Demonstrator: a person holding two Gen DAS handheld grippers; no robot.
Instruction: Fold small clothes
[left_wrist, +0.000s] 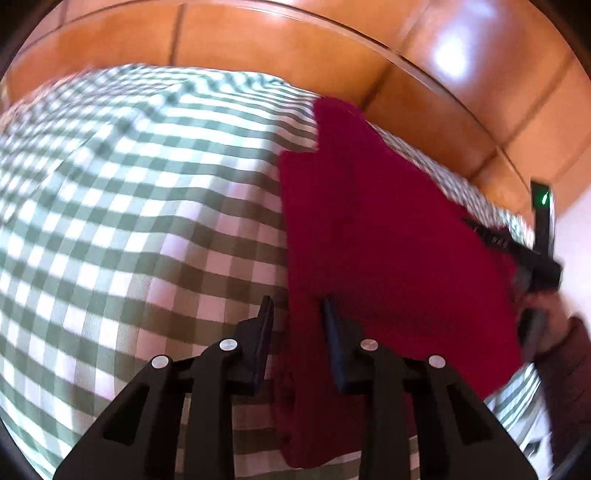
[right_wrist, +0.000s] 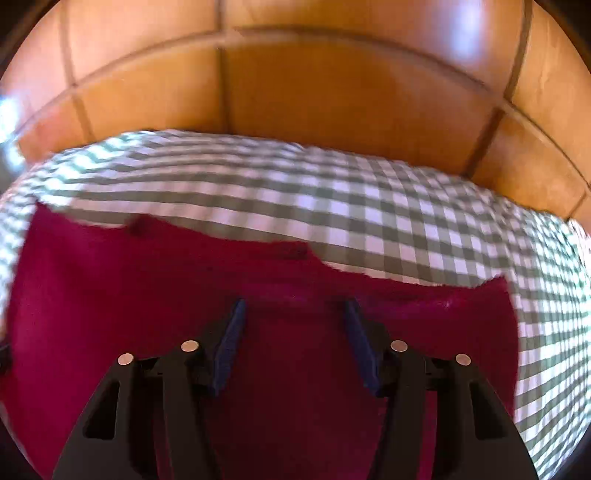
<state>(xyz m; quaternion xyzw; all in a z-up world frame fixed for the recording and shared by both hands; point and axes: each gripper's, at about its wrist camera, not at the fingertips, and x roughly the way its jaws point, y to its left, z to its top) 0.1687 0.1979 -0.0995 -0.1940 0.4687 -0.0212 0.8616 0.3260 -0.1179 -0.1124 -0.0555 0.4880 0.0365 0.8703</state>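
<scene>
A dark red garment (left_wrist: 373, 236) lies flat on the green-and-white checked cloth (left_wrist: 129, 206). My left gripper (left_wrist: 297, 304) is open, its fingers straddling the garment's left edge near the front. In the left wrist view the right gripper (left_wrist: 532, 258) shows at the garment's far right side, held by a hand. In the right wrist view the garment (right_wrist: 147, 288) fills the lower frame and my right gripper (right_wrist: 295, 306) hovers open over it, near its far edge. Neither gripper holds anything.
The checked cloth (right_wrist: 388, 214) covers a table whose edges curve round behind the garment. Beyond it lies an orange tiled floor (right_wrist: 314, 96). A hand and dark red sleeve (left_wrist: 569, 354) show at the right.
</scene>
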